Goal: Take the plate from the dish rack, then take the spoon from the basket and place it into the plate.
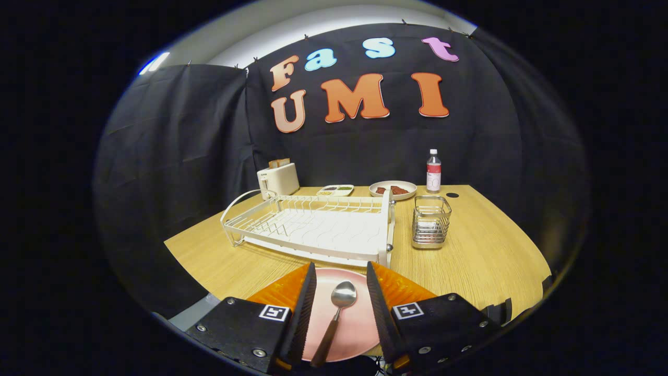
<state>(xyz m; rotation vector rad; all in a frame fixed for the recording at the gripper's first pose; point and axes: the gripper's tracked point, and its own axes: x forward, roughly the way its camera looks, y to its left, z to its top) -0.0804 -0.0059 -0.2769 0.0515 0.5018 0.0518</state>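
Spoon (336, 317) is already lying in the plate (360, 324), bowl up and pointing toward the dish rack (313, 227), handle running back toward you. The plate sits flat on the bench (480, 256), just on your side of the dish rack's front rail, and the rack itself holds no dishes. The basket (430, 221), just right of the dish rack, looks empty as far as its wire sides let you see. Judged from how things lie, both parts of the job look finished: plate out of the rack, spoon out of the basket and laid in the plate. At most, what remains is pulling clear.

Your gripper (342, 308) hangs over the plate with its jaws spread wide, one on each side of the spoon. Neither finger touches the spoon; there is clear plate showing between the handle and each finger (305, 308). You are holding nothing.
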